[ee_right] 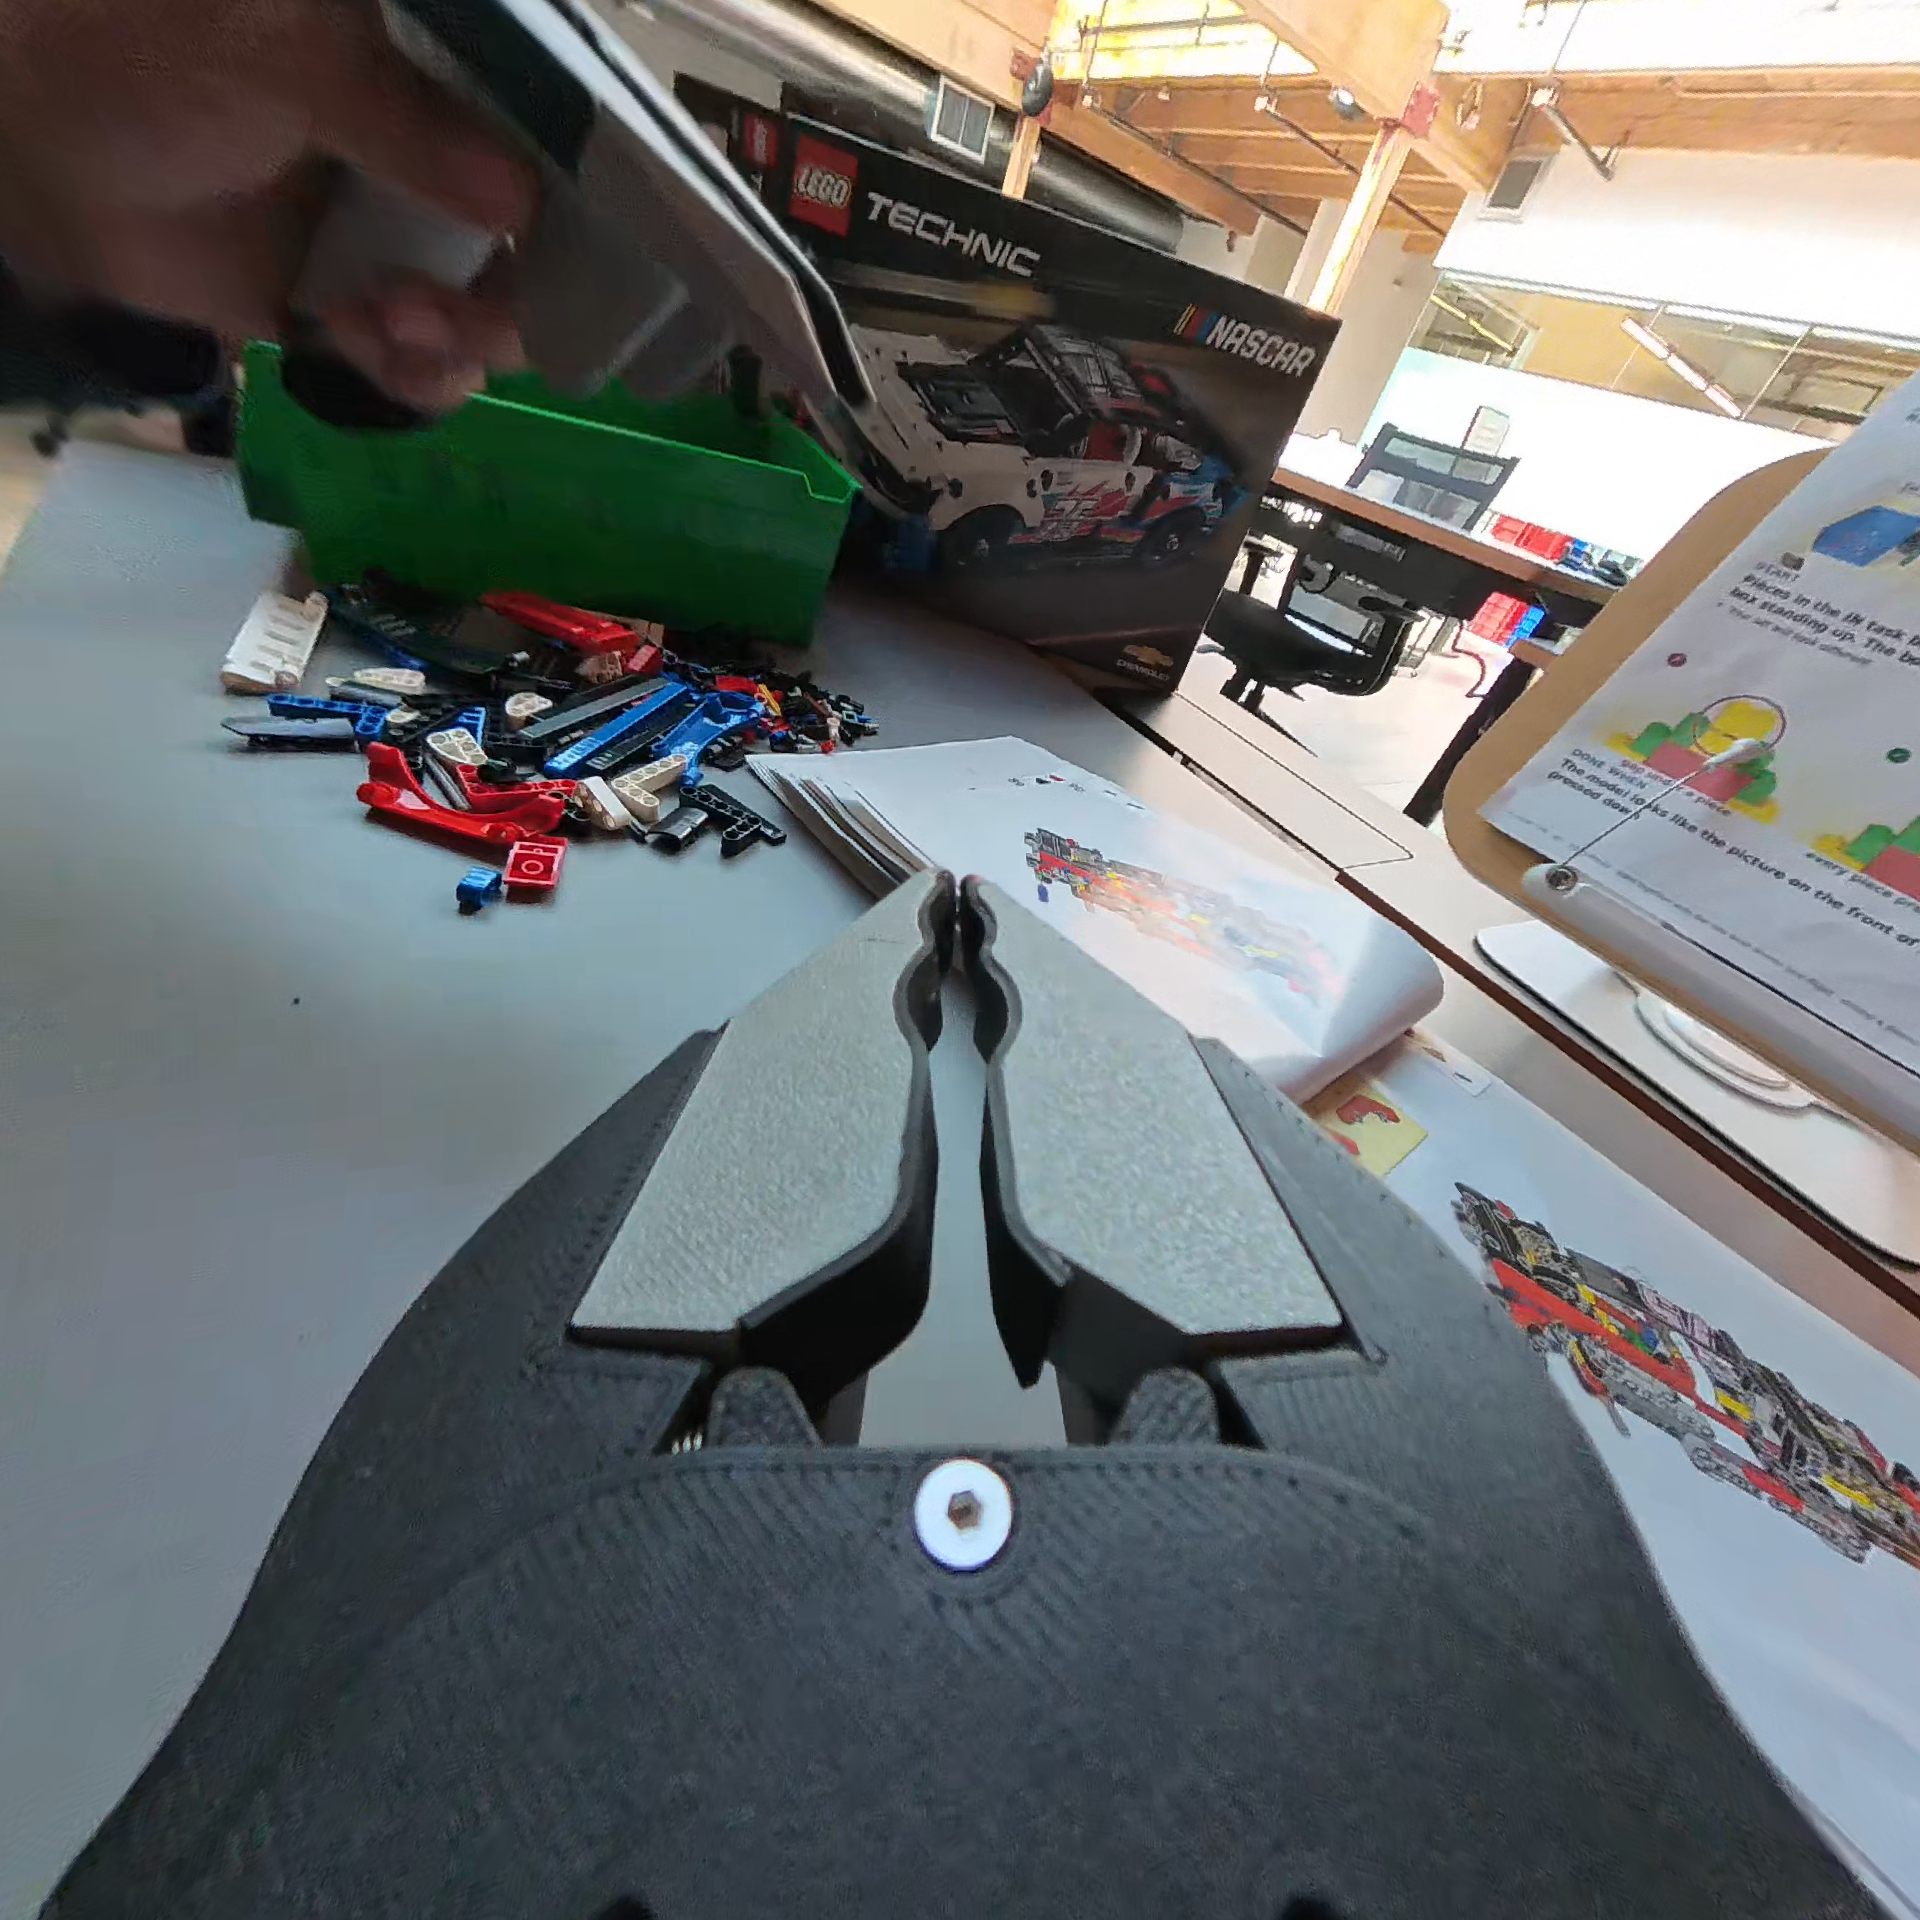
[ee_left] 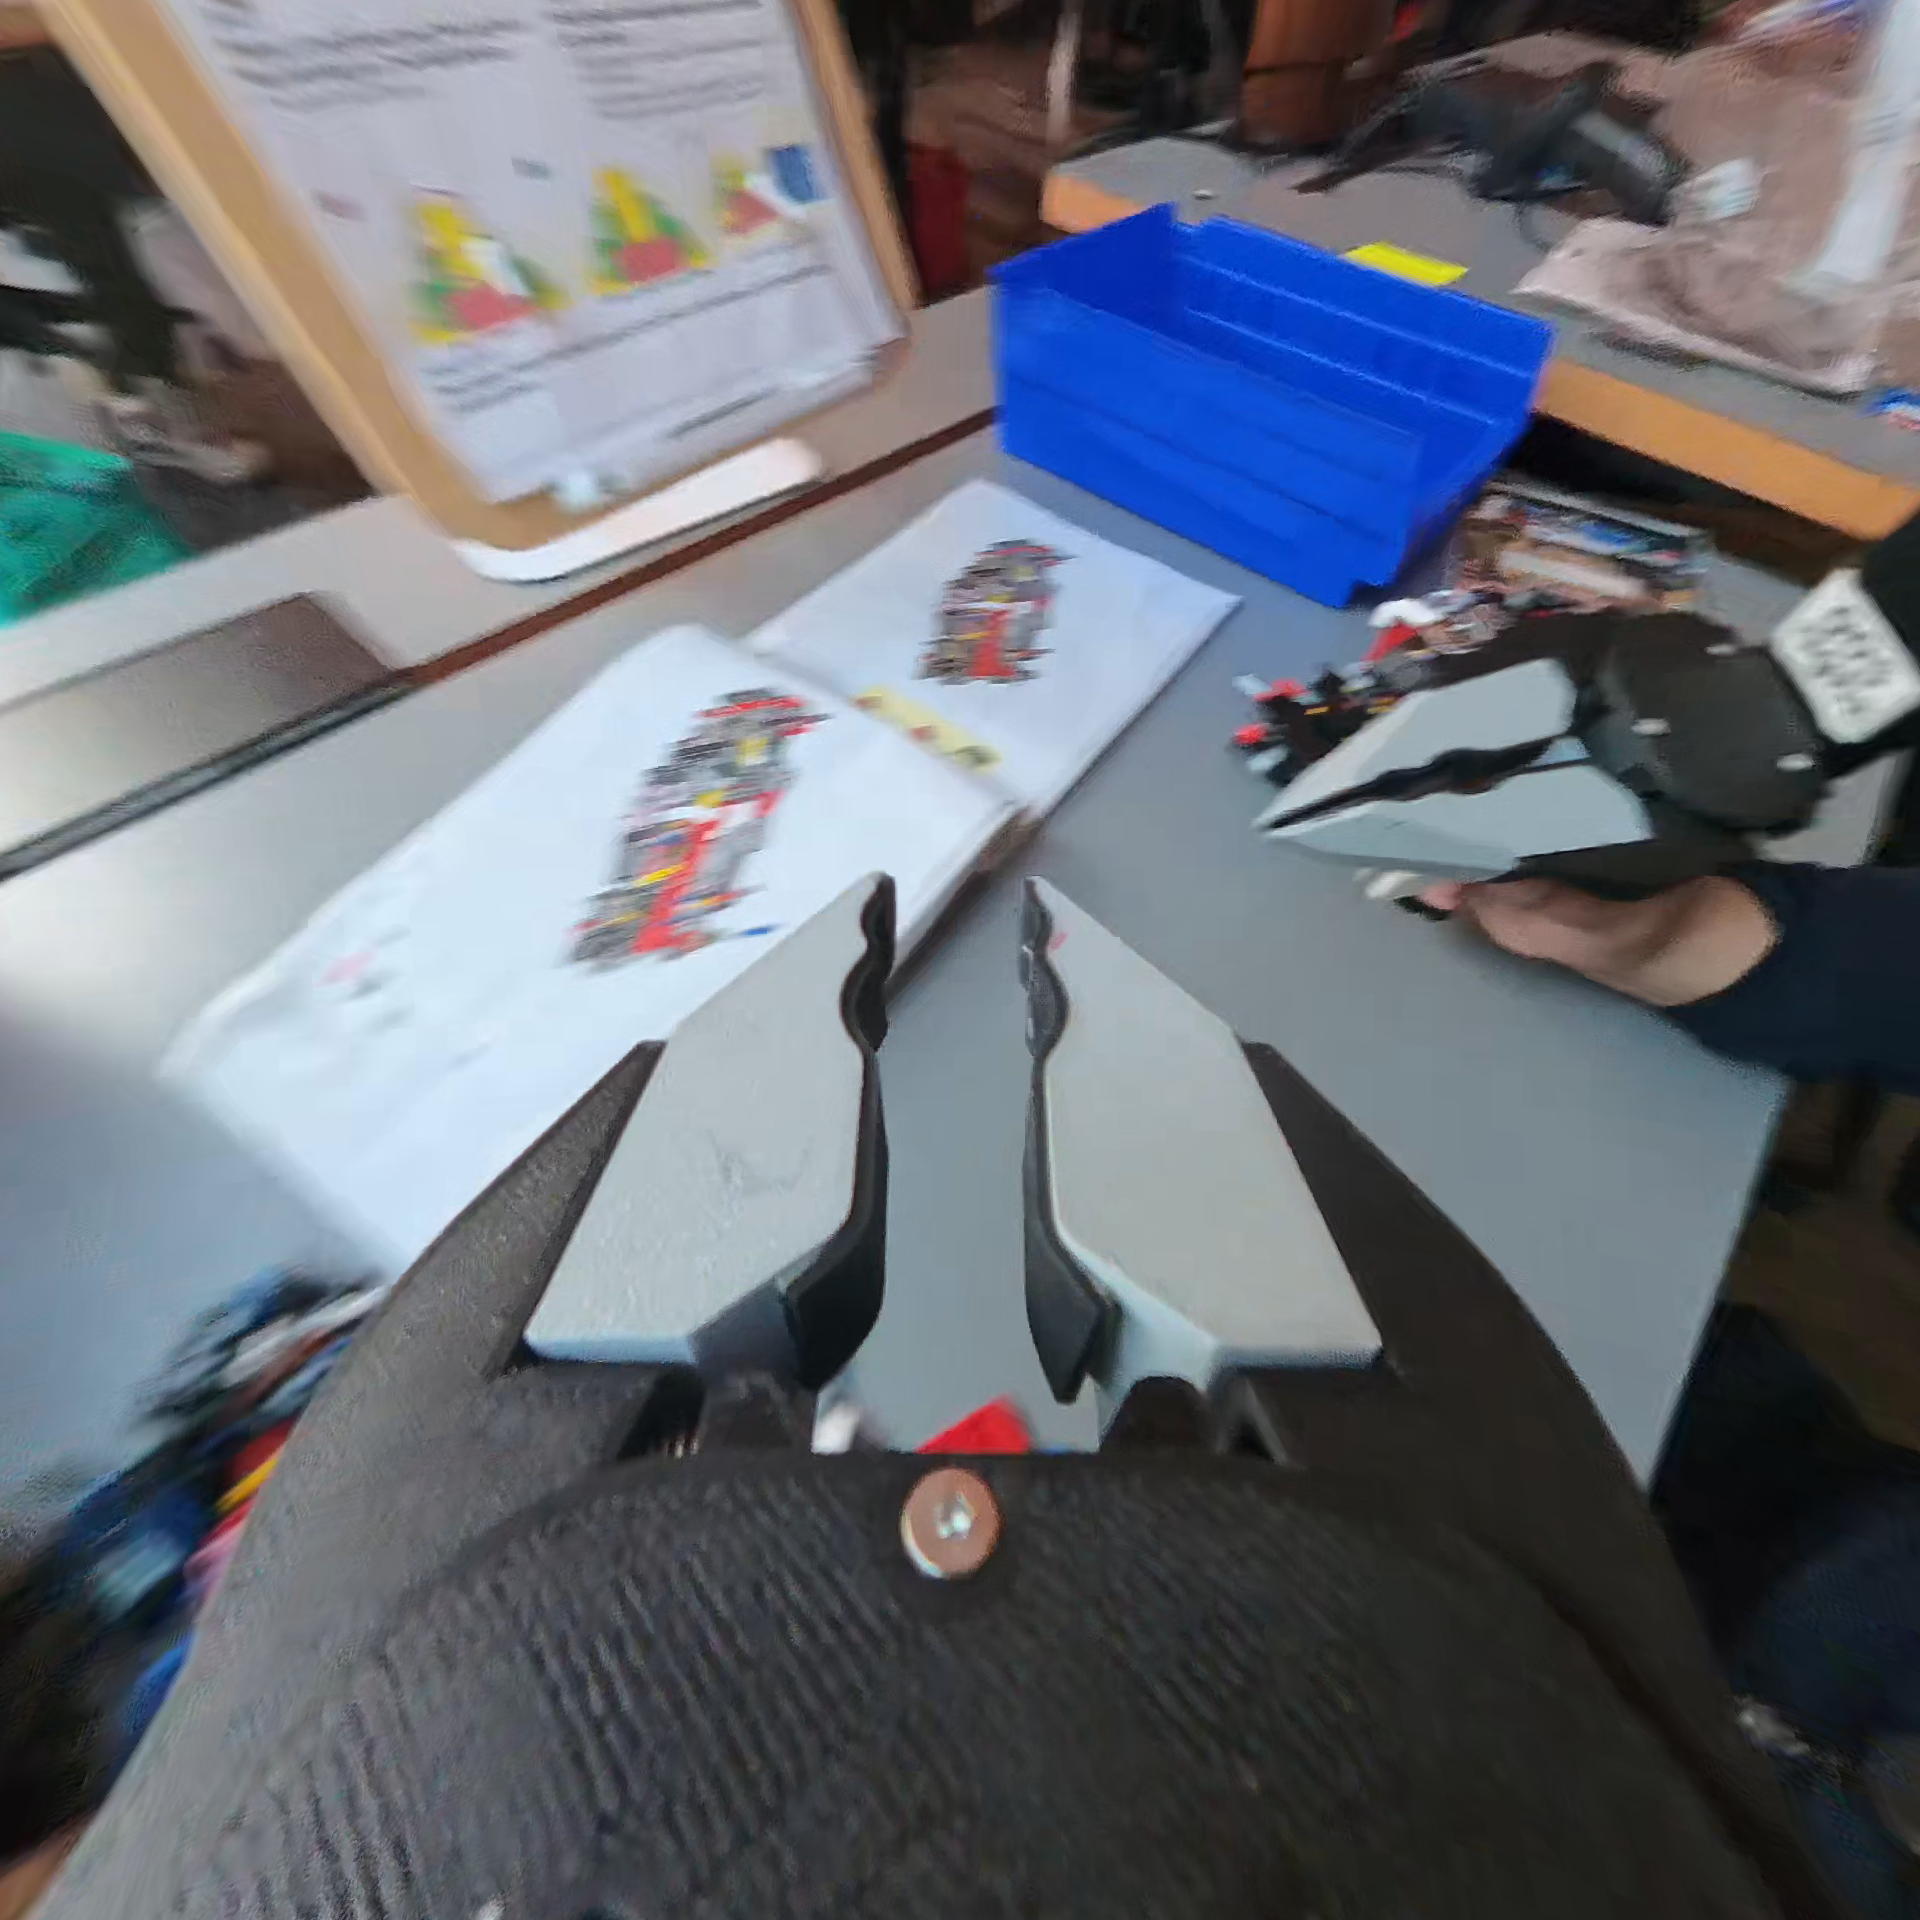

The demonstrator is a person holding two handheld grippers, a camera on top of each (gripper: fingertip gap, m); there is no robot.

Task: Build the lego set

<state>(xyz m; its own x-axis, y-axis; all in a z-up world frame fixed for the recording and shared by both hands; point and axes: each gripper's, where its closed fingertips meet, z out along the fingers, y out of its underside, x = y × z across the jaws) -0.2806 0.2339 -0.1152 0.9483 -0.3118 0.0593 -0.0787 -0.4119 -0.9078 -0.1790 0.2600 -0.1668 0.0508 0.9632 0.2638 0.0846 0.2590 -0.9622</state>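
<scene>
Over the open booklet [ee_right: 1195, 904], likely light, floppy paper best pinched at a page edge, the right gripper [ee_right: 958, 896] is hovering with fingertips together on nothing, while the left gripper [ee_left: 956, 914] is hanging slightly parted and empty.

Grey tabletop [ee_right: 260, 1091] — bare stretch lying open left of the open white instruction booklet [ee_right: 1143, 883], giving passage. Scattered pile of red, blue and black plastic building pieces [ee_right: 540, 748] blocking the far left, a green plastic bin [ee_right: 540, 520] and a dark printed cardboard box [ee_right: 1091, 468] standing behind. Blue plastic bin [ee_left: 1268, 395] and wooden-framed instruction board [ee_left: 499, 239] closing off the far edge — a gap running between them.
</scene>
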